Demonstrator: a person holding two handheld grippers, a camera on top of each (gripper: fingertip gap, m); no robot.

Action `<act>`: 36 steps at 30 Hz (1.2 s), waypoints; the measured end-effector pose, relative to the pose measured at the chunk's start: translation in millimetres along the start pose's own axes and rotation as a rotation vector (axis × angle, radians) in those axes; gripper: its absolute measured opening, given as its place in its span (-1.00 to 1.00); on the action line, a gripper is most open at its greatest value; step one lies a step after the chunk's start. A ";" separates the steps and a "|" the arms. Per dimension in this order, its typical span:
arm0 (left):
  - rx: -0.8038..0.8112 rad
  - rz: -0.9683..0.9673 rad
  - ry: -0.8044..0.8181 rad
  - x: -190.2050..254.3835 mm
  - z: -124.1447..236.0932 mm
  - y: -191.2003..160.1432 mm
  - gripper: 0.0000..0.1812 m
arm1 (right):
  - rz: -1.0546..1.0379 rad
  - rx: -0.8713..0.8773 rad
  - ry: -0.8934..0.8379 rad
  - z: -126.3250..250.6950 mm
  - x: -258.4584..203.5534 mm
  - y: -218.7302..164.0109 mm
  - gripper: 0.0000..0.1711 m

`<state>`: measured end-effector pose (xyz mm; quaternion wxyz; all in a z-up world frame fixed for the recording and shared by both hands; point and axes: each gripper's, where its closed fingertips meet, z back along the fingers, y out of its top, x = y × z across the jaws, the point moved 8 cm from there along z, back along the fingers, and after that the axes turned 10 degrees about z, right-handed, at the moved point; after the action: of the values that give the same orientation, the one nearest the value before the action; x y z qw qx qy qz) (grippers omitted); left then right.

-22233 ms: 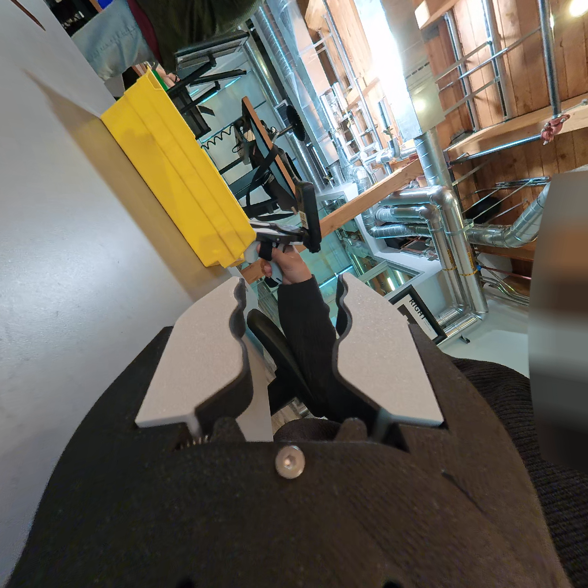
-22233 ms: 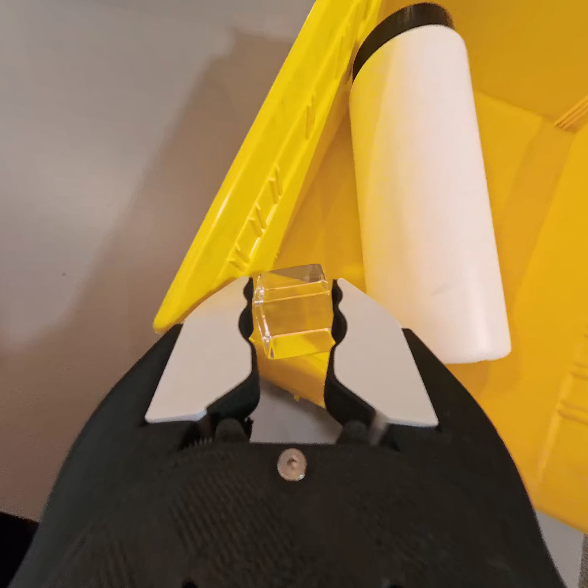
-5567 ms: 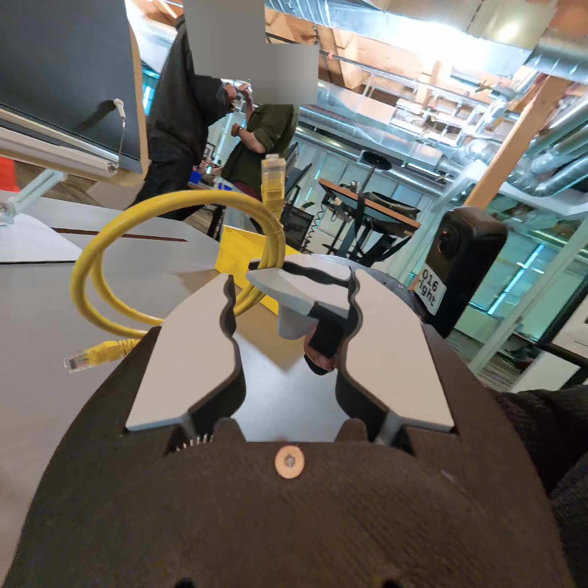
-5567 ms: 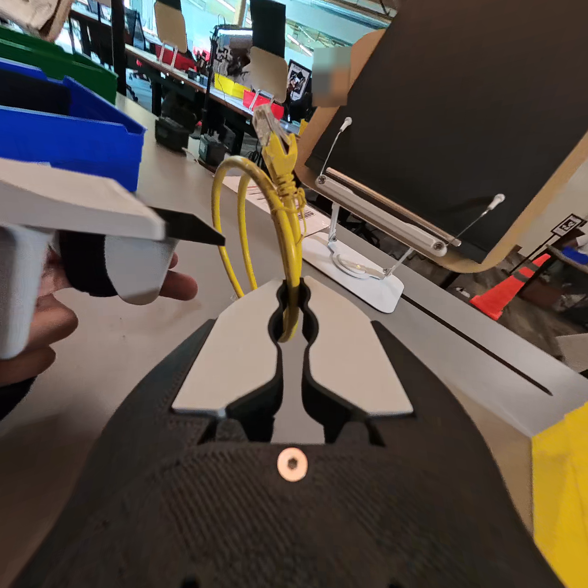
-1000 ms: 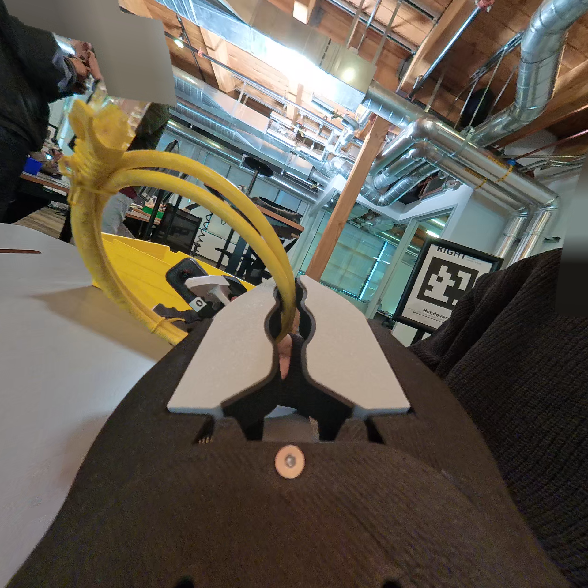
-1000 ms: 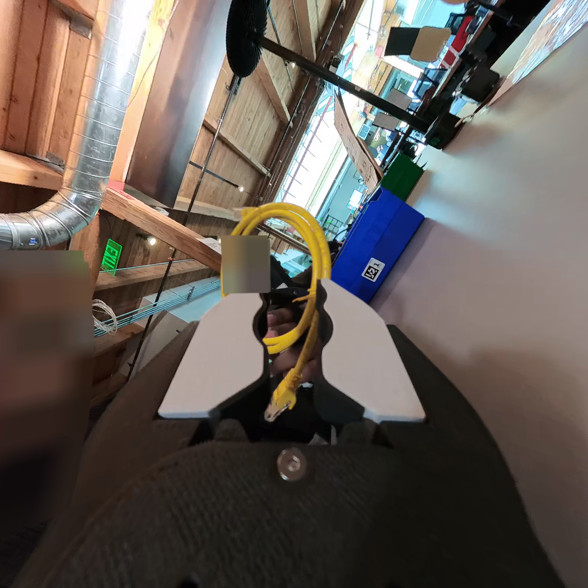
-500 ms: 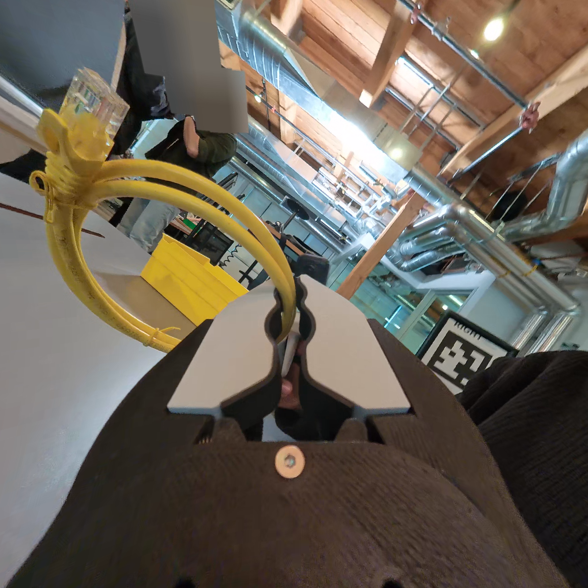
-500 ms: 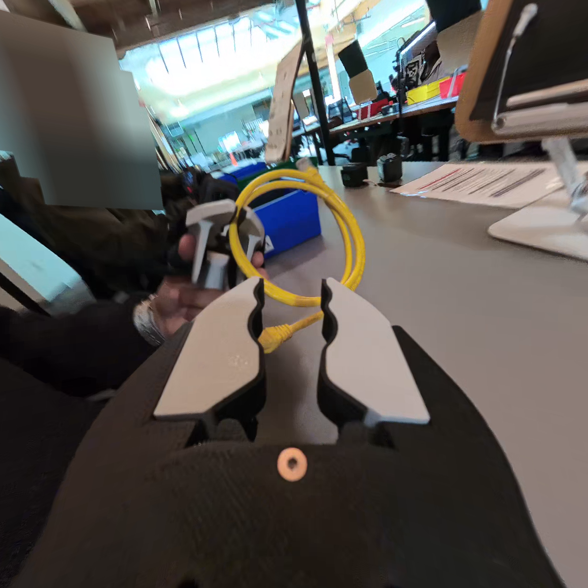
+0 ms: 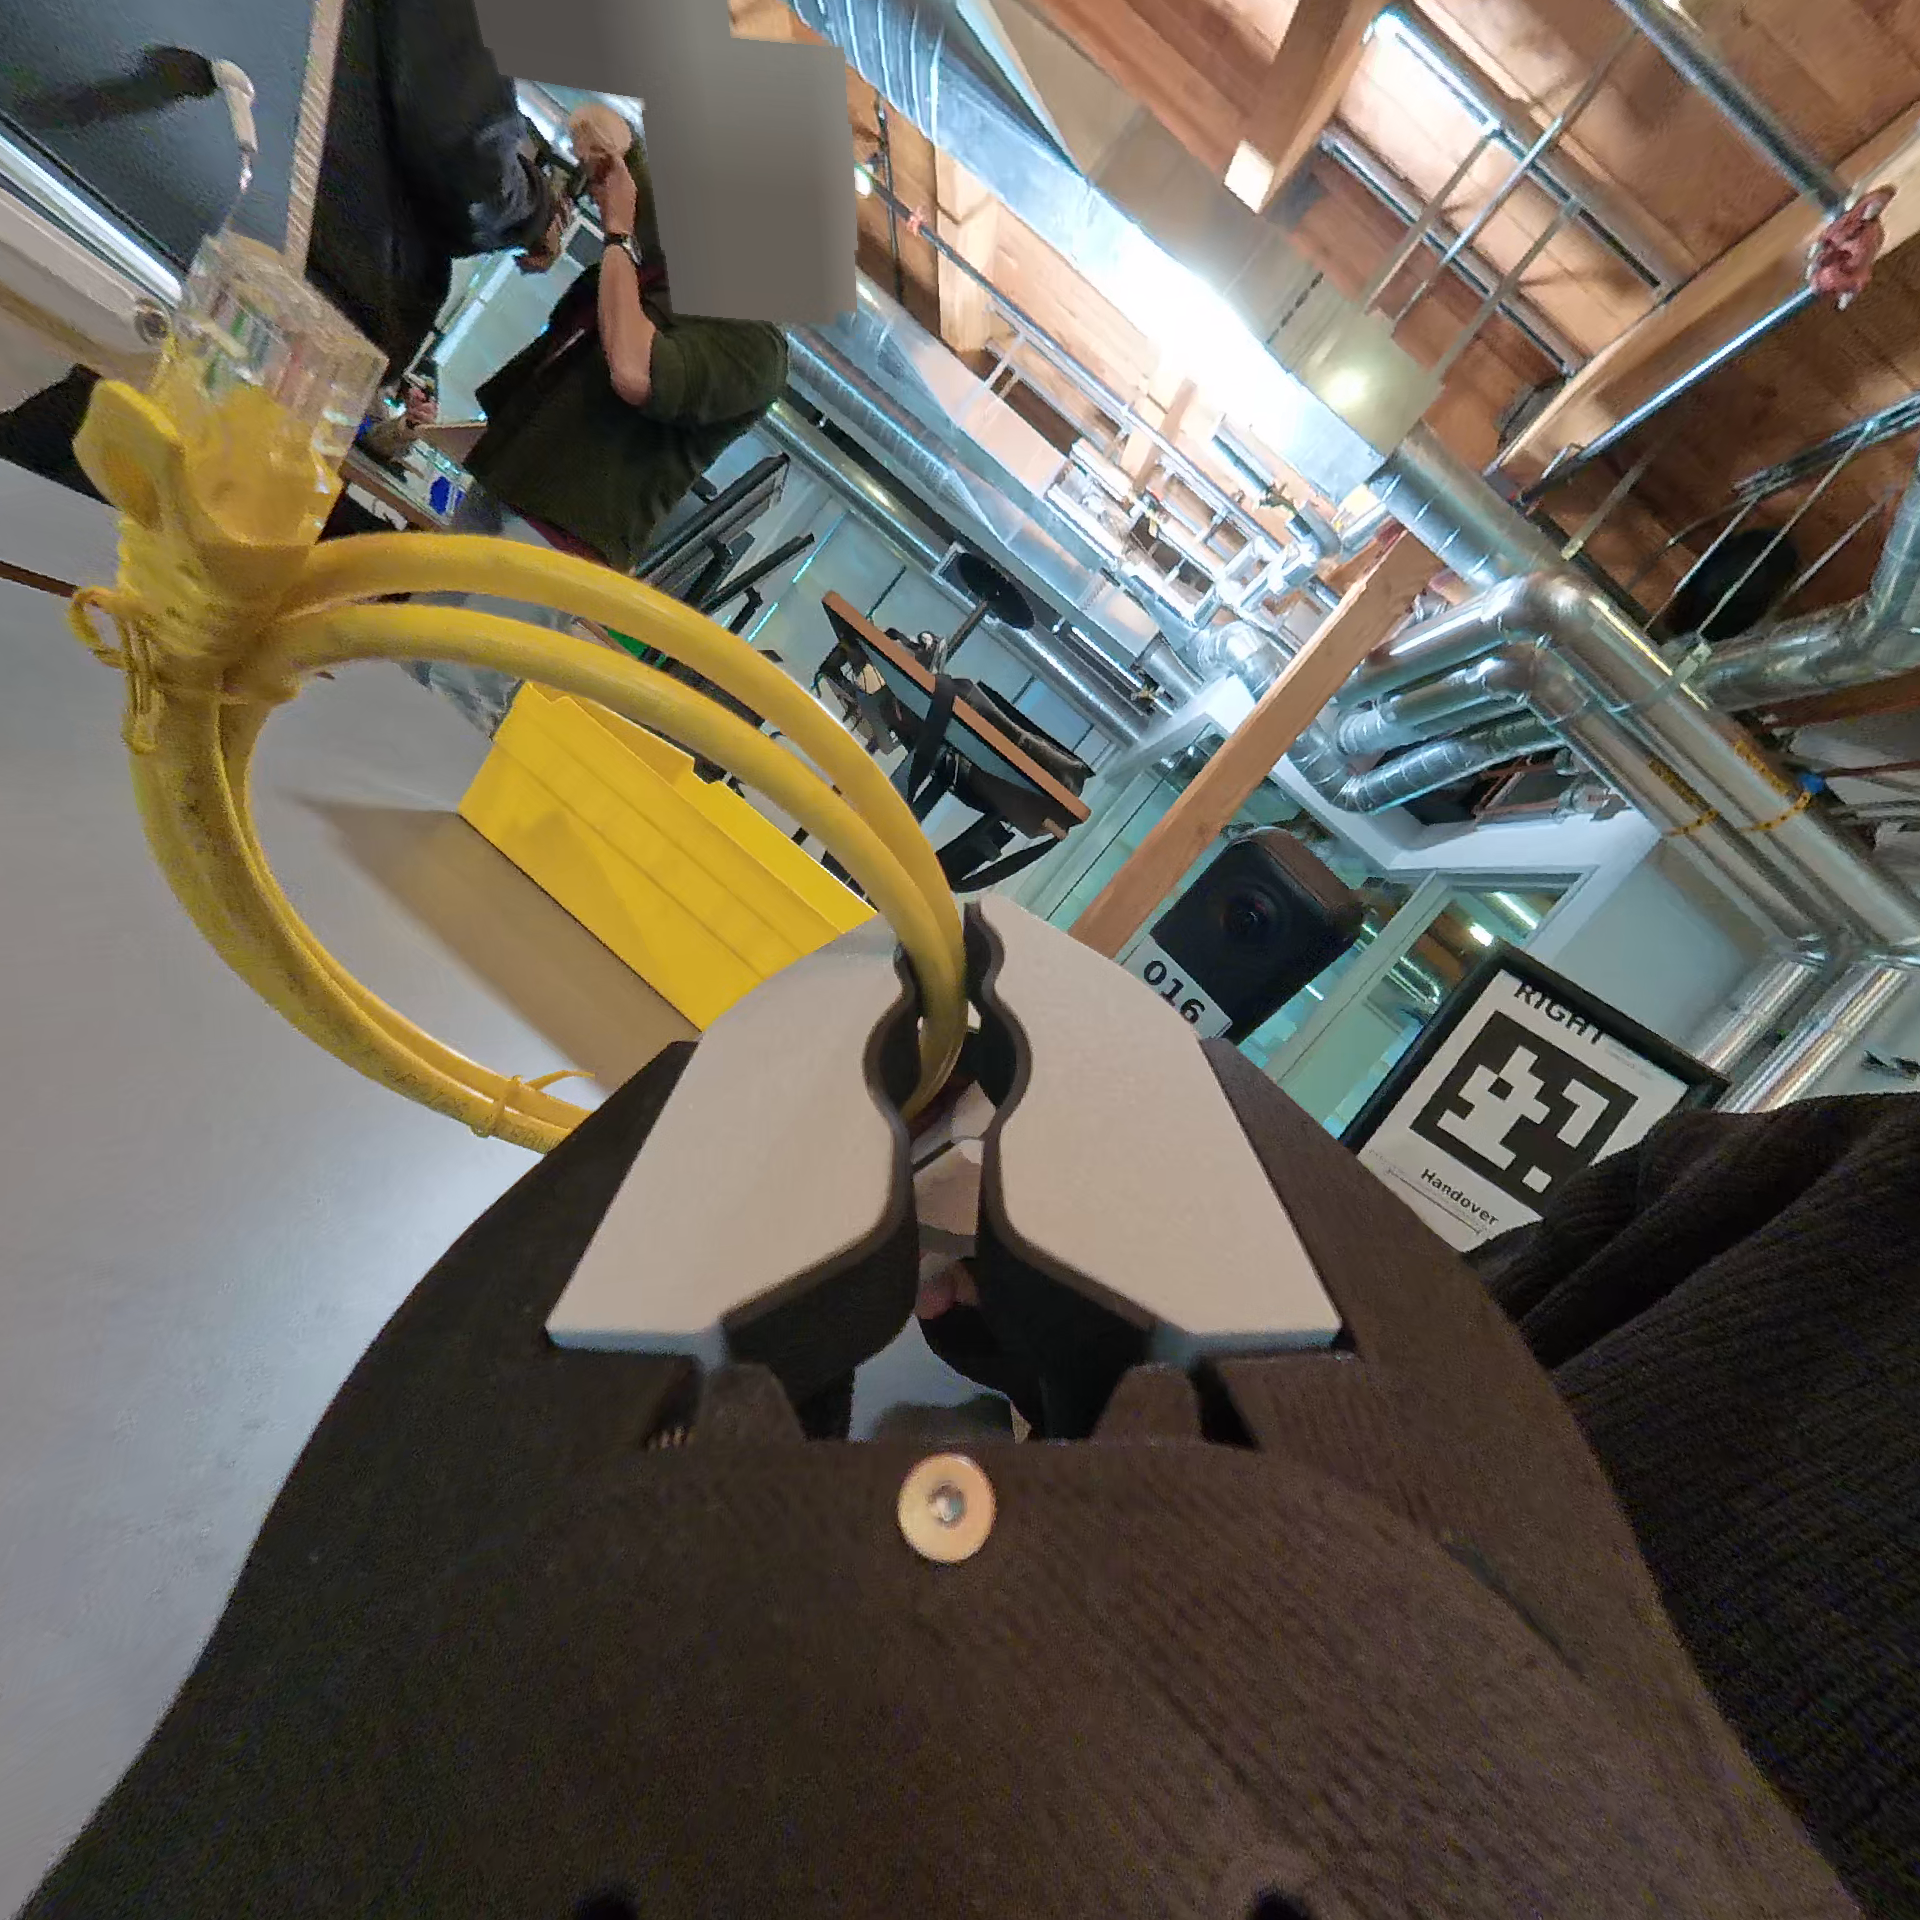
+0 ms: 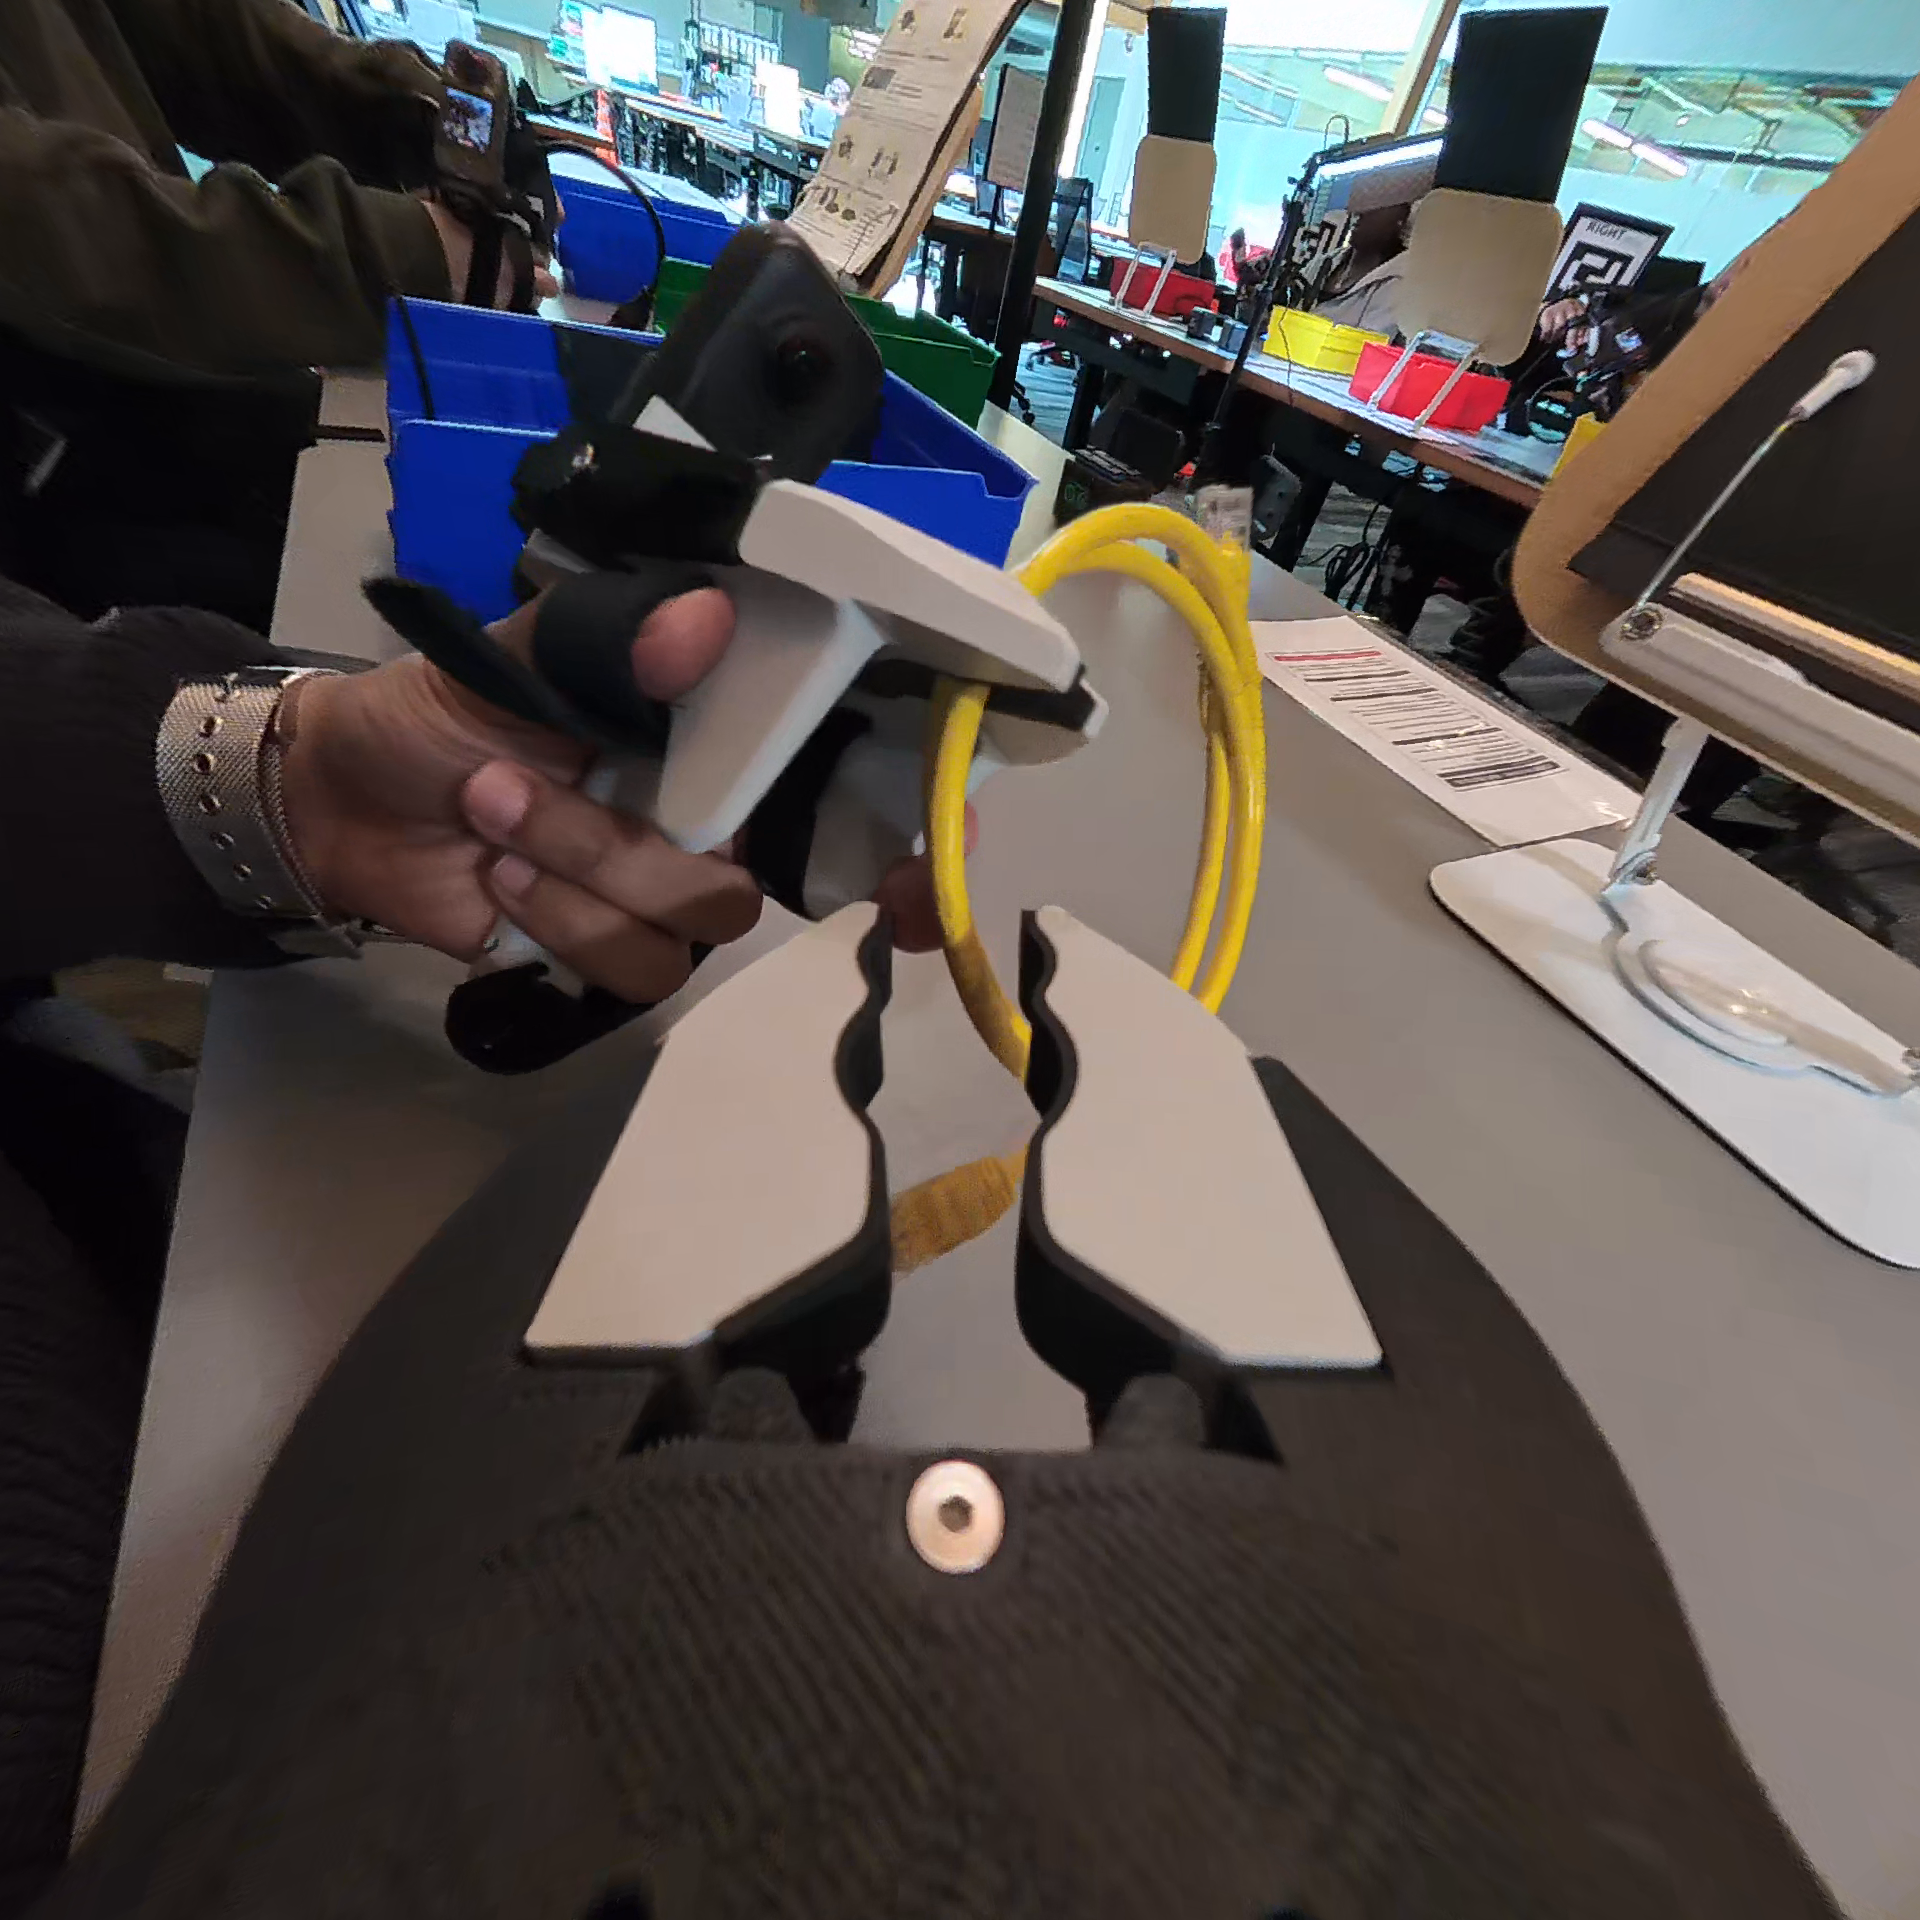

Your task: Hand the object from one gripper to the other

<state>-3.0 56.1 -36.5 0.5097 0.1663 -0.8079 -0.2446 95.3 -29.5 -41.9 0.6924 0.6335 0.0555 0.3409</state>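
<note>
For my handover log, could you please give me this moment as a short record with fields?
object: coiled yellow Ethernet cable, tied in a loop
left gripper: shut on the cable
right gripper: open, the coil's lower arc between its fingers, no grip visible
cable position: held above the grey table
yellow bin: on the table behind the coil
blue bin: behind the left gripper
handover stage: left holds alone
</note>
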 end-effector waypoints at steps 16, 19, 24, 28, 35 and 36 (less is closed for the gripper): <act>0.026 -0.043 0.059 -3.7 3.1 2.5 -0.83 | -0.053 0.001 0.029 0.0 -2.5 5.2 -0.93; 0.061 -0.033 0.042 -2.7 4.8 5.0 -0.72 | -0.062 0.030 -0.007 4.3 1.2 7.4 -0.93; 0.074 -0.016 0.056 -5.0 6.2 7.0 -0.56 | -0.194 0.114 -0.023 12.8 14.9 7.8 -0.93; 0.109 -0.021 0.093 -7.9 8.9 9.3 -0.53 | -0.361 0.256 -0.002 25.9 30.4 7.5 -0.93; 0.137 0.056 0.123 -19.0 13.6 12.5 -0.45 | -0.599 0.508 0.099 43.8 48.4 6.7 -0.94; 0.128 0.070 0.123 -20.0 13.0 11.6 -0.43 | -0.624 0.540 0.123 45.5 50.3 6.4 -0.94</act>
<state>-6.5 79.0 -49.6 0.5549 0.1850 -0.7944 -0.1637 154.2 -40.5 -9.5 0.5667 0.7237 0.3735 0.1250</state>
